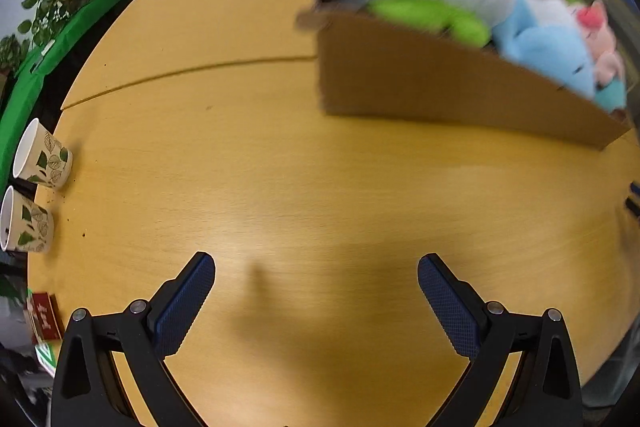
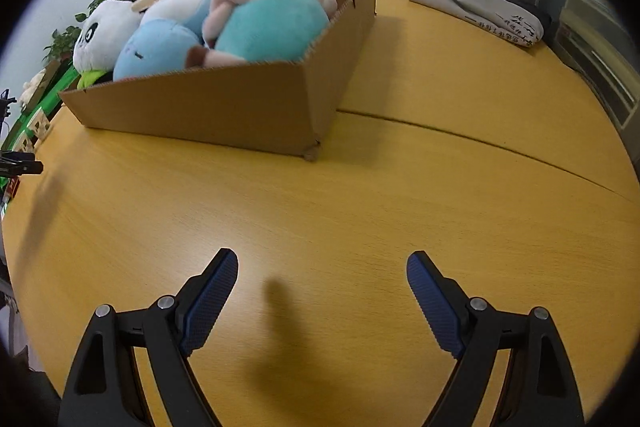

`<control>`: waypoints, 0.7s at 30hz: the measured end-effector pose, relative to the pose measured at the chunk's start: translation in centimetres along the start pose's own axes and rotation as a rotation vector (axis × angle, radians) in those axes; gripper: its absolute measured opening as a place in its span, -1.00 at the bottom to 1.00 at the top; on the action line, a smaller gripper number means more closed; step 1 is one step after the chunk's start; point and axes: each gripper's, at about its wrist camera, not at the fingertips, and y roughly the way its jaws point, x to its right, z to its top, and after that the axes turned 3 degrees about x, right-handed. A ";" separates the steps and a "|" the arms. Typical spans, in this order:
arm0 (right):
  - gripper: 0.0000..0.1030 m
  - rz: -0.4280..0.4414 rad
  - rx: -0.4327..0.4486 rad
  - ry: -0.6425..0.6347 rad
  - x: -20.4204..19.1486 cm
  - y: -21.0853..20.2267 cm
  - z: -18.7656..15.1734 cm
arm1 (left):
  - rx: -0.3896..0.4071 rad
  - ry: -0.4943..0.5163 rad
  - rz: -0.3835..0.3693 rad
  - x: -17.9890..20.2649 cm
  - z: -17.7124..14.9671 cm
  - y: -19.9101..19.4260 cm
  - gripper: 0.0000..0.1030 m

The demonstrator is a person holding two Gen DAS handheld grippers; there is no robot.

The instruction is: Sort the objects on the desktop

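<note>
Your left gripper [image 1: 316,267] and right gripper [image 2: 322,263] both gape empty over the table [image 2: 360,187] (plush toys [image 2: 256,23] fill the cardboard box [image 2: 224,103]).

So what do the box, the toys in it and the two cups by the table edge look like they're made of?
Box: corrugated cardboard, matte brown; the fluted edge shows along its rim. Toys, such as the panda and the teal one: soft plush fabric with a fuzzy nap, probably stuffed. Cups: likely paper, matte with a printed leaf pattern and thin white rims.
</note>
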 end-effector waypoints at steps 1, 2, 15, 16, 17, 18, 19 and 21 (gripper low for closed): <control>0.68 -0.001 0.001 -0.015 0.2 0.5 -0.3 | -0.004 0.018 0.016 -0.5 -0.3 1.1 0.99; 0.74 -0.005 0.008 -0.031 0.4 0.9 -0.6 | 0.015 0.032 0.003 -1.0 -0.6 1.8 0.99; 1.00 0.008 0.042 -0.115 3.8 1.9 0.2 | 0.280 0.123 -0.120 -4.9 0.1 4.2 1.00; 1.00 0.007 0.042 -0.115 3.8 1.9 0.1 | 0.299 0.120 -0.122 -5.1 0.2 4.3 1.00; 1.00 0.006 0.042 -0.116 3.8 1.9 0.1 | 0.302 0.118 -0.120 -5.1 0.2 4.3 1.00; 1.00 0.006 0.042 -0.116 3.9 2.0 0.1 | 0.303 0.118 -0.118 -4.9 0.0 4.3 1.00; 1.00 0.007 0.041 -0.115 4.0 2.0 0.1 | 0.304 0.118 -0.116 -4.8 -0.1 4.2 1.00; 1.00 0.007 0.040 -0.115 4.1 1.9 0.1 | 0.304 0.115 -0.117 -4.7 -0.6 4.1 1.00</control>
